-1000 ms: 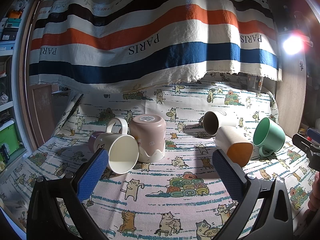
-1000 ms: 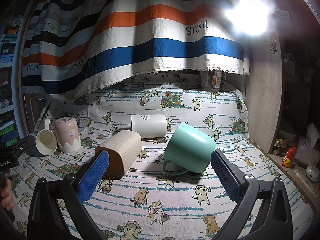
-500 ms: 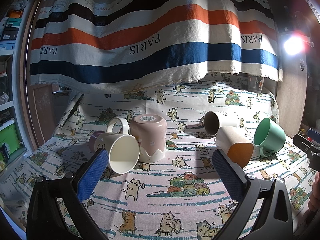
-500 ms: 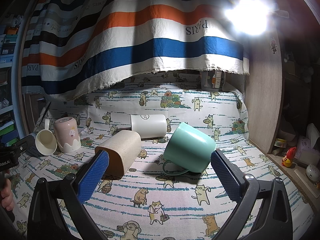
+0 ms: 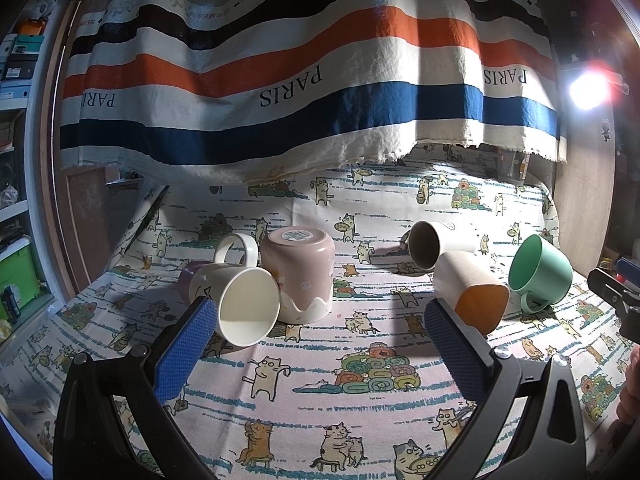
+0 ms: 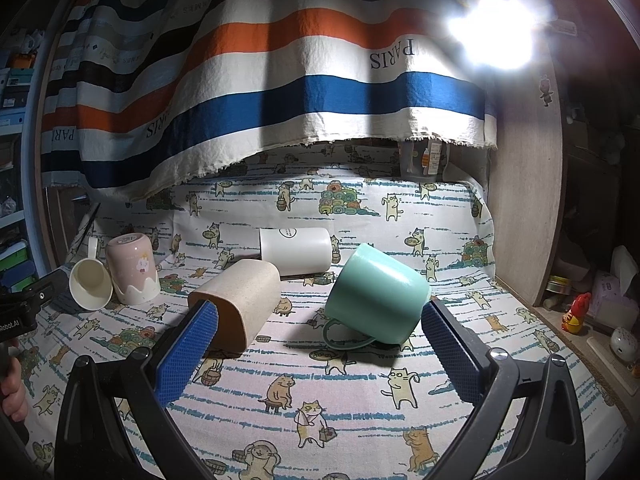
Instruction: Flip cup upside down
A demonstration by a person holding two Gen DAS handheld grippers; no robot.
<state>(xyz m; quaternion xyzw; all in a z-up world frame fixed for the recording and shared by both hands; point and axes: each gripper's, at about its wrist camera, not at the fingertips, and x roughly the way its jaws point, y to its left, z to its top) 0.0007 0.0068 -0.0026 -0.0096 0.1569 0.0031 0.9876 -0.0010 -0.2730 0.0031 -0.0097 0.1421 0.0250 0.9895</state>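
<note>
Several cups lie on a cat-print cloth (image 5: 360, 400). A pink cup (image 5: 298, 274) stands upside down; a cream mug (image 5: 240, 300) lies on its side against it, mouth toward me. A beige cup with orange inside (image 5: 472, 296), a white cup (image 5: 436, 242) and a green mug (image 5: 540, 270) lie on their sides. My left gripper (image 5: 320, 332) is open and empty, short of the cream mug. My right gripper (image 6: 320, 340) is open and empty, the green mug (image 6: 376, 296) between its fingers' line and the beige cup (image 6: 240, 300) by the left finger.
A striped "PARIS" cloth (image 5: 300, 92) hangs low over the back. A wooden side panel (image 6: 524, 220) bounds the right; small items (image 6: 576, 312) sit beyond it. A bright lamp (image 6: 496, 36) glares at upper right. Shelves (image 5: 16, 240) stand at the left.
</note>
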